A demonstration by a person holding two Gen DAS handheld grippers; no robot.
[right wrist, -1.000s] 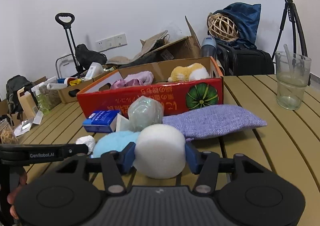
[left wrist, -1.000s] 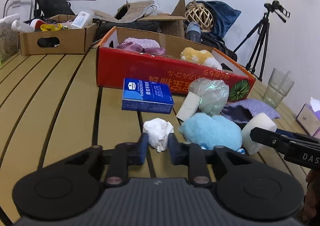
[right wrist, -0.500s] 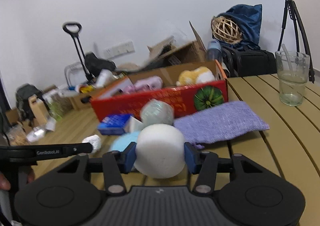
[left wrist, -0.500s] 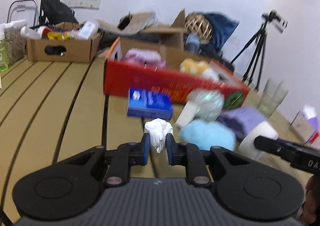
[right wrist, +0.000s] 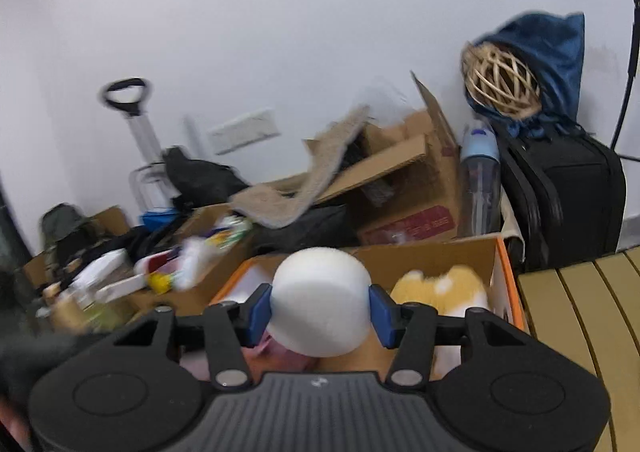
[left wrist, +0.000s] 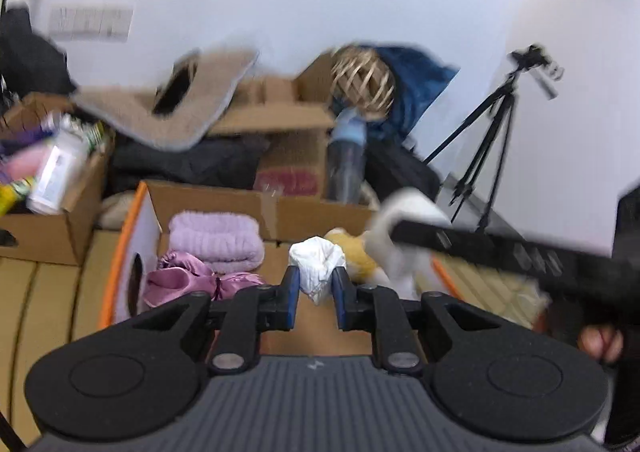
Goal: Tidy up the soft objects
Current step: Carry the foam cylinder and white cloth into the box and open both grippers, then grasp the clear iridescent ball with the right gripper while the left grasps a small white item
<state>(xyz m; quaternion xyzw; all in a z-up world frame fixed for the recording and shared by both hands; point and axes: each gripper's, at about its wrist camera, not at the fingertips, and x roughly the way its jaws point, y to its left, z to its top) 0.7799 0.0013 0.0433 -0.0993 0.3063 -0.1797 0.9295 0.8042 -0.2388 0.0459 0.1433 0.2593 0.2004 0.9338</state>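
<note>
Left gripper [left wrist: 314,289] pinching a crumpled white tissue wad [left wrist: 317,262], held up over the open cardboard box [left wrist: 224,199] with the folded lilac towel [left wrist: 216,239], shiny pink satin bundle [left wrist: 188,284] and yellow plush [left wrist: 352,256] inside. Right gripper [right wrist: 319,311] clamped on a round white foam sponge [right wrist: 320,302], smooth and puffy, also above that box near its right end by the plush. Behind: slatted wooden table [right wrist: 576,316], more cartons, wicker ball [right wrist: 500,81], black suitcase [right wrist: 568,195], tripod [left wrist: 488,139], white wall, all pretty blurry.
</note>
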